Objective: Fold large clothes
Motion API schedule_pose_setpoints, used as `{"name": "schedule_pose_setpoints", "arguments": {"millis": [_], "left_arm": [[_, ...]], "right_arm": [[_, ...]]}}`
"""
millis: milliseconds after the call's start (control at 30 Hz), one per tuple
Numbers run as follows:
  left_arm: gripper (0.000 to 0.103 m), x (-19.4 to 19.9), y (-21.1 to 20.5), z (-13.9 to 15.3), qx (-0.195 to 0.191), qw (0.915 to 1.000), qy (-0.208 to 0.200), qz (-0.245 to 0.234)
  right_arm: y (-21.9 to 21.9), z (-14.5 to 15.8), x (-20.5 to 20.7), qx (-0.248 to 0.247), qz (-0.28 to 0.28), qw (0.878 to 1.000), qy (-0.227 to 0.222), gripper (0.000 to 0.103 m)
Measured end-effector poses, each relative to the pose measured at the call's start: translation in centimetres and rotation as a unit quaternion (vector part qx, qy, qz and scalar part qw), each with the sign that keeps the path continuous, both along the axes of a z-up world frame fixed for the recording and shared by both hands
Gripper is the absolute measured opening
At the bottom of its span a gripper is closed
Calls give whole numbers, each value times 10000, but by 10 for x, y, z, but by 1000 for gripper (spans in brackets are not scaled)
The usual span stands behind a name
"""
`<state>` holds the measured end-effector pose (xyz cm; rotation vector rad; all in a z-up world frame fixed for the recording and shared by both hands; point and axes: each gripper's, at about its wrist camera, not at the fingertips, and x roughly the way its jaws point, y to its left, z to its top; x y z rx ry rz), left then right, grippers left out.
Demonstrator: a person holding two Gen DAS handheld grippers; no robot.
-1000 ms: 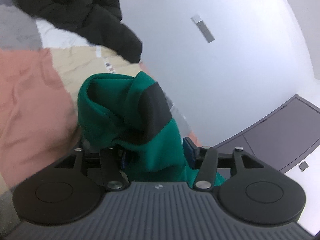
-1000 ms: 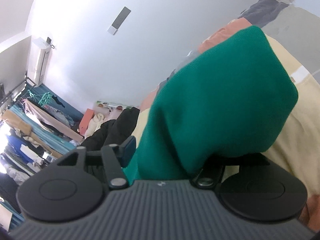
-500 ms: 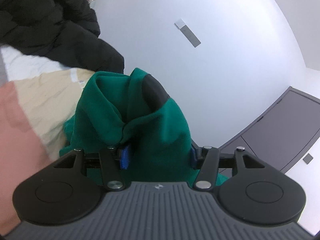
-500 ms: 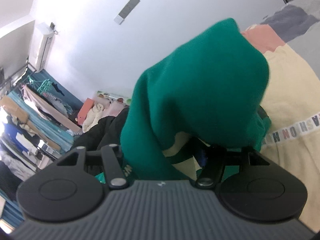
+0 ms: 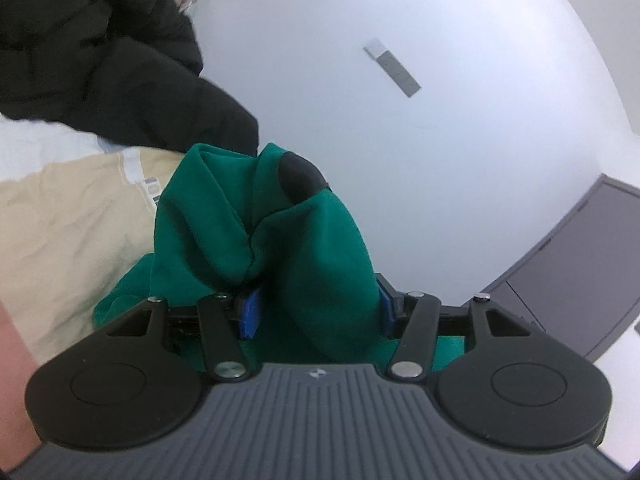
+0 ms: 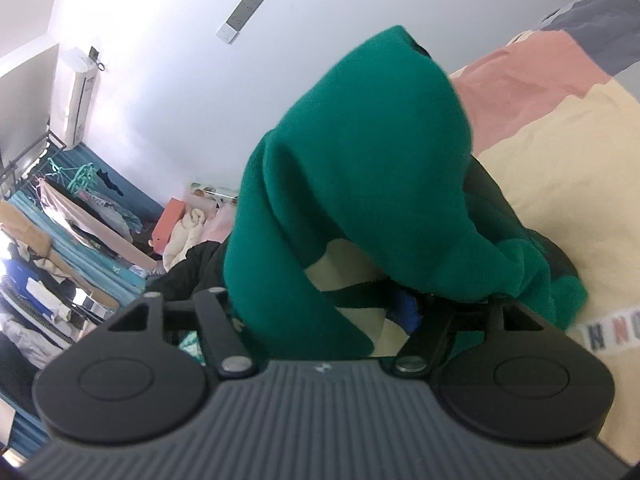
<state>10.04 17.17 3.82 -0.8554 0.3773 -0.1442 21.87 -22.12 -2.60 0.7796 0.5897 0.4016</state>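
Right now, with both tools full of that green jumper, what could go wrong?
1. The right tool is opening with green jumper bunched between its blue pads, so that end may slip out and undo the fold.
2. The left tool grips a thick wad, not a flat edge, so creases could get pressed in.
3. A black coat lies close behind on the bed cover; the jumper might land on it or tangle.

A green garment (image 5: 280, 248) with a black patch and cream blocks lies over a cream, pink and grey bedspread (image 6: 552, 128).
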Motion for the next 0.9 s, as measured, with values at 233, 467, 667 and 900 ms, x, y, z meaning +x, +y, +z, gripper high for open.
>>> {"name": "schedule_pose_setpoints", "arguments": {"millis": [233, 467, 667, 900], "left_arm": [[61, 43, 9, -28, -112, 9999, 43, 23], [61, 69, 16, -48, -118, 9998, 169, -3], [61, 67, 17, -41, 13, 9999, 156, -1], [69, 40, 3, -5, 874, 9960, -83, 192]], "right_arm": [[4, -31, 32, 455, -34, 9990, 43, 73], [5, -53, 53, 735, 45, 9973, 30, 73], [3, -44, 45, 658, 120, 9977, 59, 73], [4, -15, 20, 201, 168, 9997, 14, 74]]}}
